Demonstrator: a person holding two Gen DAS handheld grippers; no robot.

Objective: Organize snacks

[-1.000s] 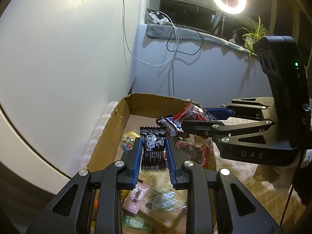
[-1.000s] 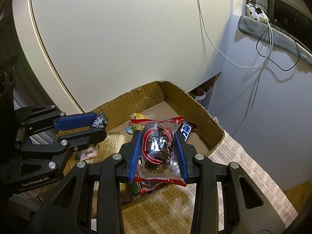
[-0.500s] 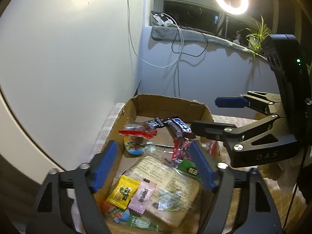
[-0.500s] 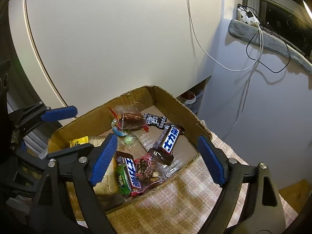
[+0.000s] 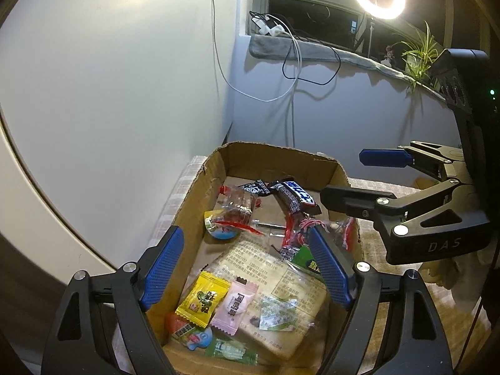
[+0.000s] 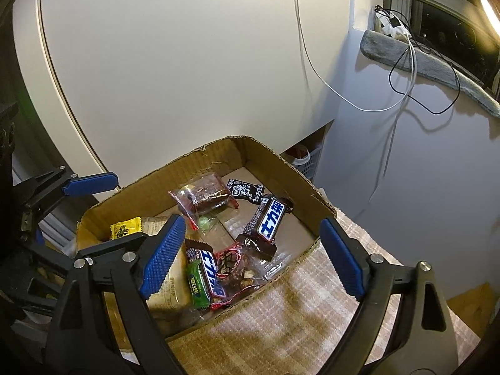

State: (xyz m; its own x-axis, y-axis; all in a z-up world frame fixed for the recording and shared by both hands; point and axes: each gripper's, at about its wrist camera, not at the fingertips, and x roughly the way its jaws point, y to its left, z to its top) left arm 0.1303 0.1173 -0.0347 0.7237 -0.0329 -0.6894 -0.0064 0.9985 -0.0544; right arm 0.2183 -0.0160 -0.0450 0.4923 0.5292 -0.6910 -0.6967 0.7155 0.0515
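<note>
1. Left wrist view: my left gripper now stands wide and empty over the cardboard box; the black cartoon packet it pinched a second ago lies at the far end.
2. My right gripper has also spread and holds nothing; its clear red-edged bag has dropped in beside the dark chocolate bar.
3. Both snacks are delivered, so I judge both hands free to fetch more.
</note>
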